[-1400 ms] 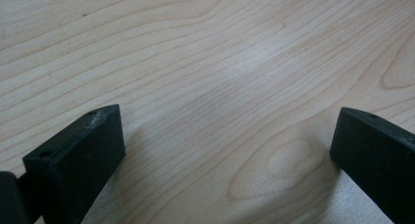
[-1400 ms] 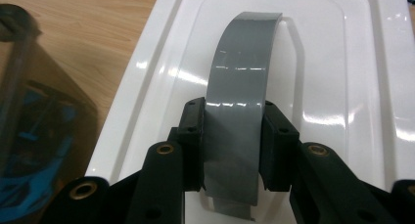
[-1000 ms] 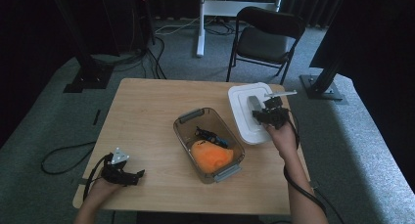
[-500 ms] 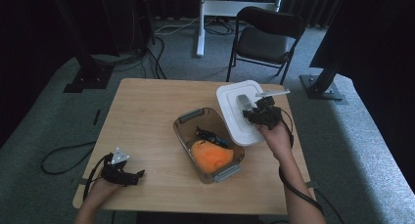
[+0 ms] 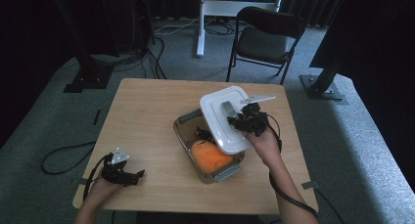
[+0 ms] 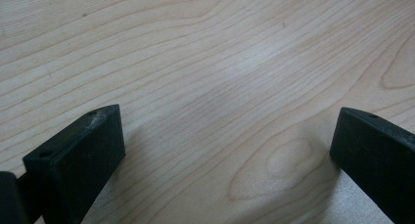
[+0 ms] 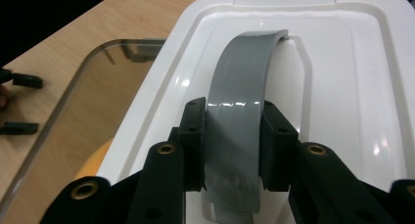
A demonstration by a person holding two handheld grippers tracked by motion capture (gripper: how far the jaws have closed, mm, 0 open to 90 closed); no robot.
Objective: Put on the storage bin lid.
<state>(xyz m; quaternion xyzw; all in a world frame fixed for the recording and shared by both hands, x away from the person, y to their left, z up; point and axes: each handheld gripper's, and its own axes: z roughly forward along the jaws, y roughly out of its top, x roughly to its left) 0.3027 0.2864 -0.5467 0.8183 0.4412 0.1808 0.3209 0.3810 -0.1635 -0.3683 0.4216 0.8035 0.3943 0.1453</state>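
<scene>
I have my right gripper clamped on the grey arched handle of the white plastic lid, which hangs tilted over the far end of the clear glass container holding something orange. I judge this the carrying step; next I must level the lid and square it over the rim. The right gripper view shows the pads pinching the handle. My left gripper rests wide open and empty on the pale wooden table.
</scene>
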